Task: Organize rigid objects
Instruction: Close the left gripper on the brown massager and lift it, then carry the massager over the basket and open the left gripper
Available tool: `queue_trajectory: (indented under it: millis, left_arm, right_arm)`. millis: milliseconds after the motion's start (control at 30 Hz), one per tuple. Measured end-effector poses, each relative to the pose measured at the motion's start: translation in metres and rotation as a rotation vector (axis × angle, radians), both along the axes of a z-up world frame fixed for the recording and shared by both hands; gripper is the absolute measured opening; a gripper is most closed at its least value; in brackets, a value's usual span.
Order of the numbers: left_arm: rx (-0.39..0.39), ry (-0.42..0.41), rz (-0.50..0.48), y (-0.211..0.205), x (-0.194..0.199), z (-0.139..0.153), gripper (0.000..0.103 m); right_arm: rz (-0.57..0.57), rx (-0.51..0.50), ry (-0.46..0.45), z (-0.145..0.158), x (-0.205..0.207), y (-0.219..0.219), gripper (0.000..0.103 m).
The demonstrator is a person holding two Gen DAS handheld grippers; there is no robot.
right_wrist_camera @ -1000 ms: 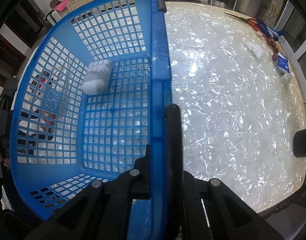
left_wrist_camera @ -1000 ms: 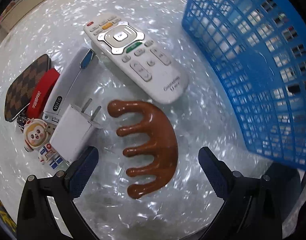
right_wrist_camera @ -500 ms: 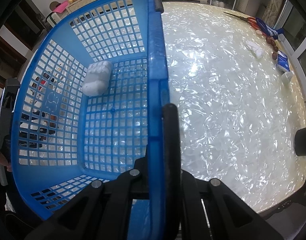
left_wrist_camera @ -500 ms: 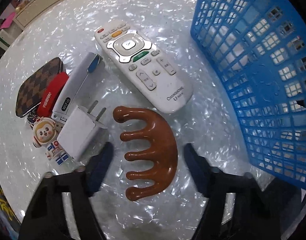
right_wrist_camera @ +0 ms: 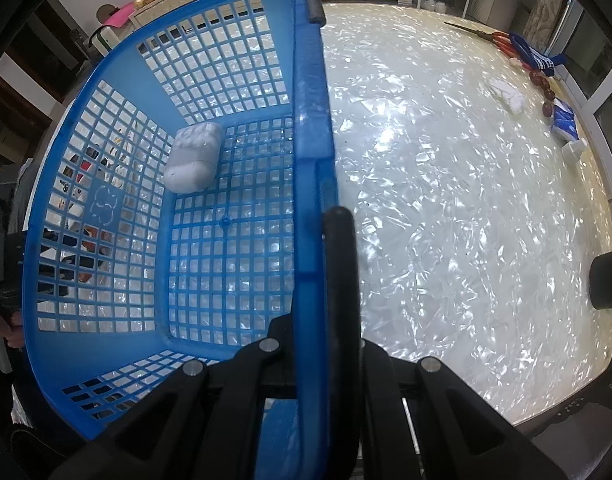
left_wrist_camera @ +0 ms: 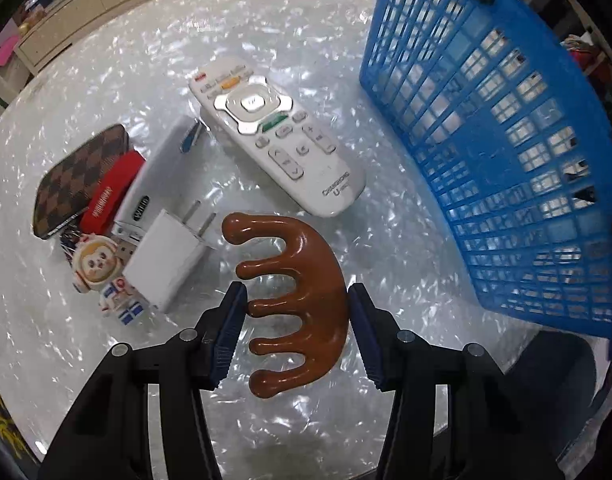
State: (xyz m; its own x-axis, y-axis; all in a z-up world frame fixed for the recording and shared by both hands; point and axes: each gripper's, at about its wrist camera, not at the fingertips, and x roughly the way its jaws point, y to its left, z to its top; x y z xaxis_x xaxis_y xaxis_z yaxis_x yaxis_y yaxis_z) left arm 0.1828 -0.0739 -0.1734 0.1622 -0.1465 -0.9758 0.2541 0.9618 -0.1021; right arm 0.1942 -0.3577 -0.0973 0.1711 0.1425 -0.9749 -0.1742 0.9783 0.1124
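A brown wooden comb [left_wrist_camera: 302, 300] with thick prongs sits between the pads of my left gripper [left_wrist_camera: 296, 304]. Its jaws are closing, and the left pad meets a prong tip while the right pad presses the comb's back. The comb hangs slightly above the shiny table [left_wrist_camera: 106, 60]. A blue plastic basket [left_wrist_camera: 506, 140] stands to the right. My right gripper [right_wrist_camera: 325, 220] is shut on the basket's near rim [right_wrist_camera: 310, 128]. Inside the basket [right_wrist_camera: 226, 220] lies a pale padded case [right_wrist_camera: 194, 158].
Left of the comb lie a white remote [left_wrist_camera: 278, 136], a white plug charger [left_wrist_camera: 166, 260], a white WiFi stick [left_wrist_camera: 154, 176], a red tag [left_wrist_camera: 110, 196], a checkered pouch [left_wrist_camera: 78, 184] and an astronaut keyring [left_wrist_camera: 102, 272]. Scissors [right_wrist_camera: 494, 34] and blue packets [right_wrist_camera: 564, 120] lie at the far right edge.
The left jaws have come in from wide open onto the comb. The left gripper has risen, so the table objects look smaller while the comb stays the same size. The right gripper has kept still.
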Motion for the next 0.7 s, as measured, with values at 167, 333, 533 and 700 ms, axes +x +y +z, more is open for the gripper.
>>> queue_trajectory:
  millis: [167, 333, 533, 700]
  left_arm:
    - [0.007, -0.069, -0.021, 0.006, -0.005, 0.027, 0.056]
    - [0.006, -0.144, -0.065, 0.009, -0.015, 0.055, 0.056]
    - [0.035, -0.274, -0.158, 0.005, -0.021, 0.110, 0.056]
    - [0.067, -0.383, -0.303, -0.025, -0.014, 0.150, 0.056]
  right_arm:
    - [-0.004, -0.005, 0.000, 0.001, -0.002, 0.003, 0.005]
    - [-0.003, -0.008, -0.001, 0.002, -0.004, 0.006, 0.005]
    - [0.008, -0.009, -0.004, 0.002, -0.004, 0.007, 0.005]
    - [0.008, -0.003, -0.004, 0.002, -0.004, 0.006, 0.005]
